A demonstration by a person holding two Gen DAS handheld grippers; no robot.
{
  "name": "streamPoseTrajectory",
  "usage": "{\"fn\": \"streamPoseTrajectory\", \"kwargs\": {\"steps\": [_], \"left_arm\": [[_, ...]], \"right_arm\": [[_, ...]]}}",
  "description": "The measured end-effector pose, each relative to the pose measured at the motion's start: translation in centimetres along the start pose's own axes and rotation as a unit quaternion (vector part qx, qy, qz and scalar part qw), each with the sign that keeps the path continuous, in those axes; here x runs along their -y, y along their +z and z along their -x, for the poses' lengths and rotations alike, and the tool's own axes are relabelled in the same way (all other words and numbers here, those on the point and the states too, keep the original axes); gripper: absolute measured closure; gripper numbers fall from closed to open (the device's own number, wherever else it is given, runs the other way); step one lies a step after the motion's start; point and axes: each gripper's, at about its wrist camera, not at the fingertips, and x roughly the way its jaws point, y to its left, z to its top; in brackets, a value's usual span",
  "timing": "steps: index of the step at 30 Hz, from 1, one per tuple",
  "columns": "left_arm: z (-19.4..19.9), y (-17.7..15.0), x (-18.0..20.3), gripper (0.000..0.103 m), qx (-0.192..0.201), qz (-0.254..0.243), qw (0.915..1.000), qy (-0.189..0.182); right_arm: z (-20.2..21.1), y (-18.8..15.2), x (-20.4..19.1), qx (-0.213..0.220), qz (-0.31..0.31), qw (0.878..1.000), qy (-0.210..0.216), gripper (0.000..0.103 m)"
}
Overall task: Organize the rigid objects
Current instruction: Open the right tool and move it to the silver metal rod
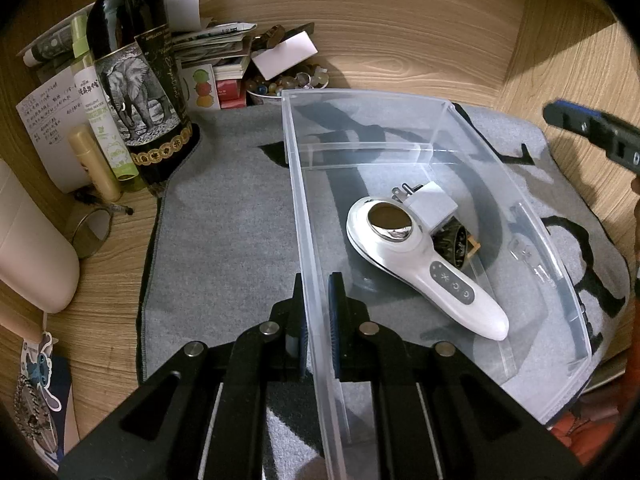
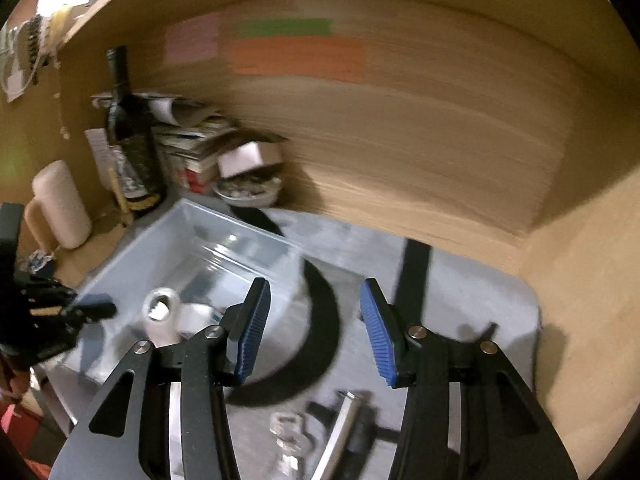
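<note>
My left gripper (image 1: 317,312) is clamped on the near left wall of the clear plastic bin (image 1: 472,136), one pad outside and one inside, with only the wall's thickness between them. My right gripper (image 2: 316,332) stands partly open with nothing between its blue ribbed pads (image 2: 252,336); that view is blurred. Inside the bin lies a white handheld device (image 1: 416,256) with a round metal head, its handle pointing toward the near right corner. Touching its far right side is a white plug adapter (image 1: 434,202), and beside that a dark round item partly hidden under the device. The bin rests on a grey mat (image 1: 224,224) with black markings, on a wooden desk (image 1: 400,32). On the mat near my right gripper lie a small clear piece (image 2: 286,432) and a metal rod-like object (image 2: 340,428), both outside the bin and too blurred to identify. At far left stands a dark bottle (image 1: 136,80) with an elephant label, a stack of papers behind it.
</note>
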Motion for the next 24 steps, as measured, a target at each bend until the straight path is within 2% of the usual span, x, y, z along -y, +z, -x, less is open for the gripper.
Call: {"fn": "streamPoseTrajectory", "kwargs": {"steps": [9, 17, 19, 21, 24], "left_arm": [[0.0, 0.0, 0.0, 0.094, 0.0, 0.0, 1.0, 0.0], [0.0, 0.0, 0.0, 0.094, 0.0, -0.002, 1.0, 0.005], [0.0, -0.1, 0.0, 0.094, 0.0, -0.002, 1.0, 0.006], [0.0, 0.0, -0.1, 0.095, 0.0, -0.001, 1.0, 0.006], [0.0, 0.0, 0.0, 0.095, 0.0, -0.002, 1.0, 0.005]], "right_arm": [[-1.3, -5.1, 2.7, -0.065, -0.033, 0.997, -0.018, 0.059], [-1.7, -9.5, 3.3, -0.102, -0.081, 0.991, 0.011, 0.06], [-1.6, -10.3, 3.1, -0.108, -0.085, 0.99, 0.019, 0.072], [-1.7, -10.9, 2.8, -0.119, -0.085, 0.989, 0.028, 0.08], [-2.0, -11.5, 2.4, -0.125, -0.085, 0.988, 0.038, 0.083]]}}
